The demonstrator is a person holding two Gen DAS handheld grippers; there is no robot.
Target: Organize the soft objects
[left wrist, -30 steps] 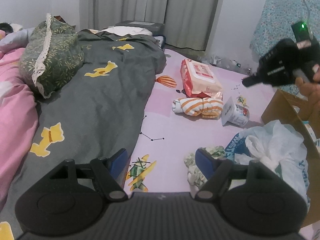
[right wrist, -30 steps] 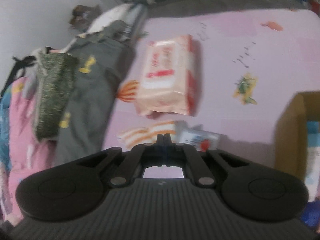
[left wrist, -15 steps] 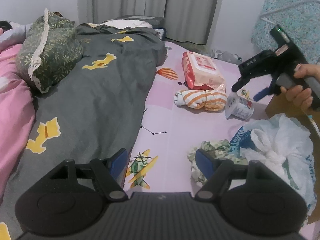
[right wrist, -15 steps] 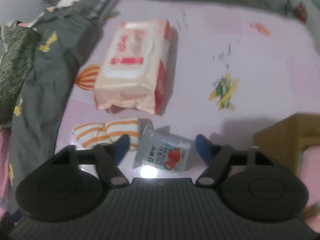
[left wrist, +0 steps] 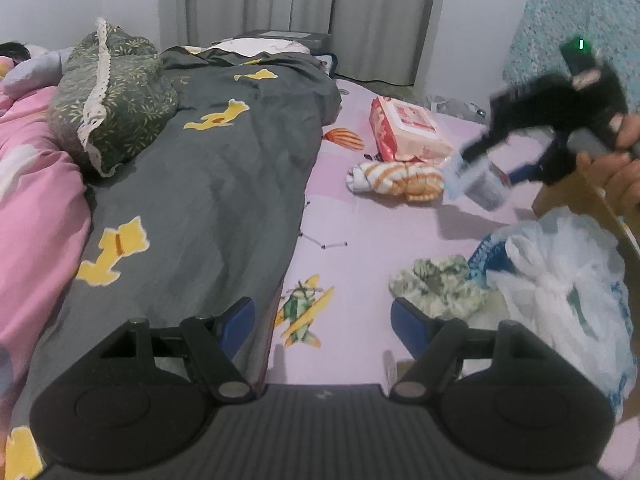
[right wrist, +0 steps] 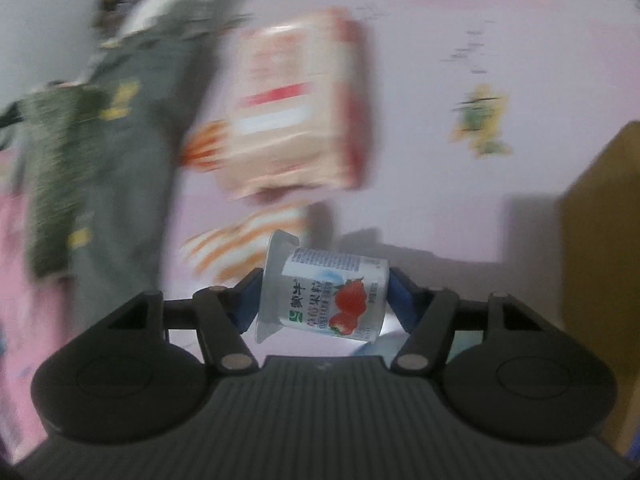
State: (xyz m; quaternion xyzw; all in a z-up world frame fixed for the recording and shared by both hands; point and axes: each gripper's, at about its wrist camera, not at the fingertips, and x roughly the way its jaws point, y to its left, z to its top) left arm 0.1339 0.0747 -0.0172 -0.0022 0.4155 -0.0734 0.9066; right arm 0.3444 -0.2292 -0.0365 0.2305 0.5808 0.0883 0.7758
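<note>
A white strawberry yogurt cup [right wrist: 332,300] lies sideways between my right gripper's [right wrist: 324,300] blue pads, which touch its rim and base as the jaws are closing. In the left wrist view the right gripper [left wrist: 494,162], held in a hand, has the blurred cup [left wrist: 476,184] a little above the pink sheet, over its shadow. An orange-striped rolled cloth [left wrist: 396,176] and a pink wipes pack [left wrist: 404,128] lie just left of it. My left gripper [left wrist: 322,320] is open over the sheet with nothing between its fingers, beside a green floral cloth [left wrist: 440,286].
A white plastic bag [left wrist: 560,280] and a cardboard box [left wrist: 592,204] sit at the right. A grey quilt [left wrist: 200,184] with yellow figures, a green pillow [left wrist: 108,96] and a pink blanket [left wrist: 32,200] fill the left. Curtains hang at the back.
The right gripper went from shut to open, came down over the yogurt cup and closed around it; the cup has come off the sheet. The left gripper has stayed put.
</note>
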